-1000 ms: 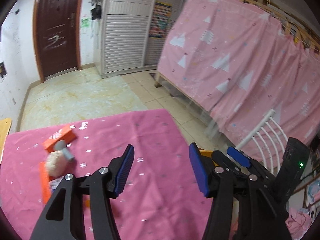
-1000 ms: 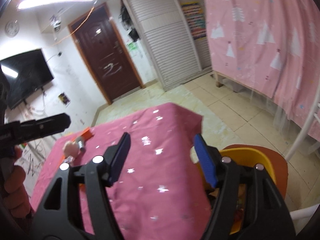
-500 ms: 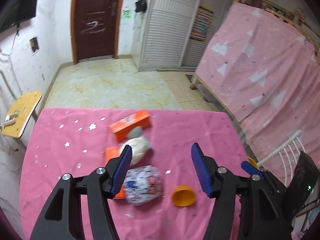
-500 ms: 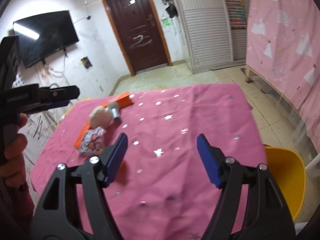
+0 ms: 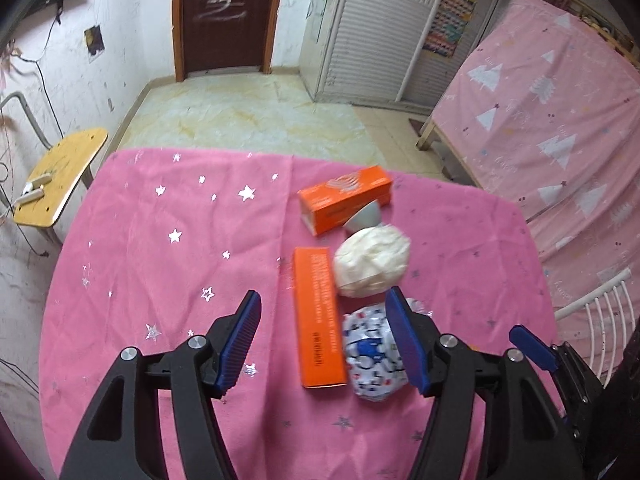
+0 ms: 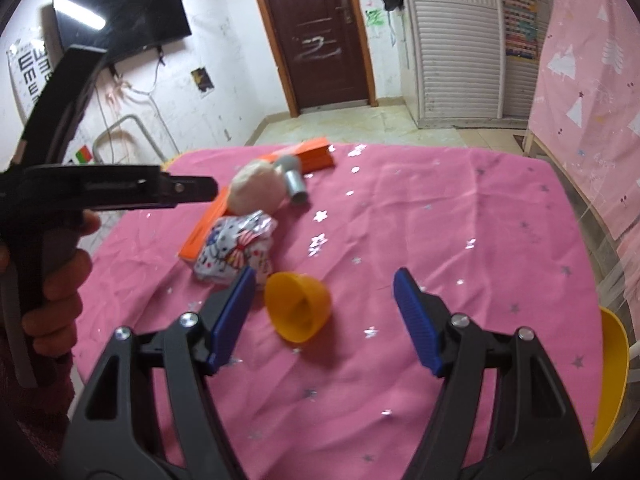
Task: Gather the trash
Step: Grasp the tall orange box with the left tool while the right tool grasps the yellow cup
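Now the left gripper [image 5: 324, 340] is hanging with its fingers spread wide at the bottom centre of its view, above the pink tablecloth [image 5: 160, 264], holding nothing. Just past it, the trash is lying clustered: a flat orange box [image 5: 318, 320], a patterned foil wrapper [image 5: 372, 356] and a white crumpled wad [image 5: 372, 260]. Meanwhile the right gripper [image 6: 324, 316] is also gaping empty, an orange cup [image 6: 298, 306] lying on its side between its fingers.

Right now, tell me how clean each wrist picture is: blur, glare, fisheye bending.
Left wrist view: mostly sharp, slight smear on the grey cup and white wad; the pink tablecloth bows at its edges. Right wrist view: softer; the orange cup and wad look smeared, glare streaks the TV, and the door leans.
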Available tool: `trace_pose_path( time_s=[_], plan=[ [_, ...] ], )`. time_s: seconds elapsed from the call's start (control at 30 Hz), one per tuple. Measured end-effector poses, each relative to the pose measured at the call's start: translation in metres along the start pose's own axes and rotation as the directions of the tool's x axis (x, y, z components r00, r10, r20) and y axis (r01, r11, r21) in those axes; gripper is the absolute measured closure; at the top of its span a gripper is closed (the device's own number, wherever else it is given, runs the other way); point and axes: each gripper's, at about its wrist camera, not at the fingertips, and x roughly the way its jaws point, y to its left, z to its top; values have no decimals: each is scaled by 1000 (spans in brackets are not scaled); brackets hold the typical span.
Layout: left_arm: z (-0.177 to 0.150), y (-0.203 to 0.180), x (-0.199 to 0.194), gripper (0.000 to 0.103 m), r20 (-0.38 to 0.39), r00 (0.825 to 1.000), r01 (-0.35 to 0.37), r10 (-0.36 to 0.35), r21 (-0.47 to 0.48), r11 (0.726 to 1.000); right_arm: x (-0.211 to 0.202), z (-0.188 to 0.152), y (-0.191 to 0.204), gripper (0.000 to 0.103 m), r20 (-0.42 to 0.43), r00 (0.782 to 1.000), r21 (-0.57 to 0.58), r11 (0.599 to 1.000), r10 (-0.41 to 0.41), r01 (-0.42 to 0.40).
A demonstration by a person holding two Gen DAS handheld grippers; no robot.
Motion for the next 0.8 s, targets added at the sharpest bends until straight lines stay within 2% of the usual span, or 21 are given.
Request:
trace_pose_path(
  time_s=[0.3,0.7,0.8],
  plan=[
    [-1,9,28,46,-64,998,-5,4,-13,1000,10,0,6,34,-34,999,-18,1000,-2,1],
    [1,16,40,46,-78,996,-38,36,-17,999,20,1,10,34,-67,998,-32,999,-3,1],
    [1,18,38,47,-82,996,-20,18,-24,999,24,4,12,34,-77,997,-34,999,-11,8]
  ],
)
